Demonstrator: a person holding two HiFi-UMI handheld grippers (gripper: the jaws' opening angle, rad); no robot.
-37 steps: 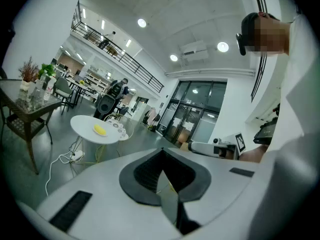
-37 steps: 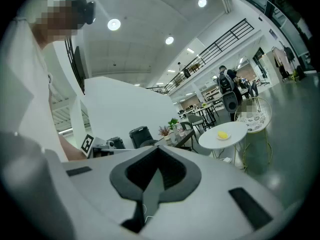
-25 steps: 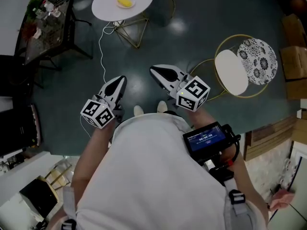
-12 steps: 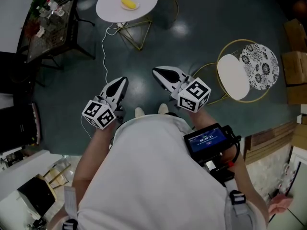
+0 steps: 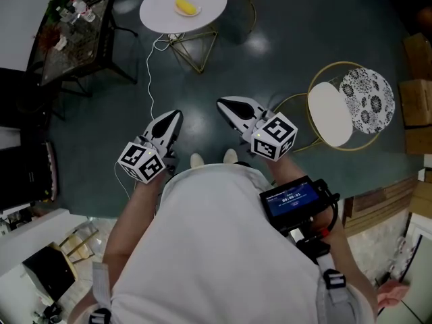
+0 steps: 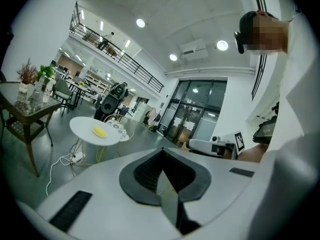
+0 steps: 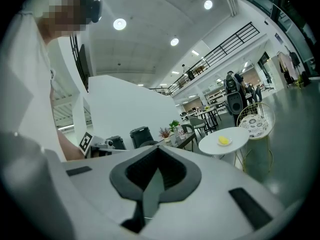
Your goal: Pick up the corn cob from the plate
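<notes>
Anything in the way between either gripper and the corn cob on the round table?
Nothing visible. The corn cob lies on the white round table, far ahead of the left gripper and right gripper, both shut. Only floor with a white cable lies between.

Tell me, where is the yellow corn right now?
The yellow corn cob lies on the round white table at the top of the head view, left of centre, right of the dark glass-topped table with plants.

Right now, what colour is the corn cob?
The corn cob is yellow, clearest in the head view.
</notes>
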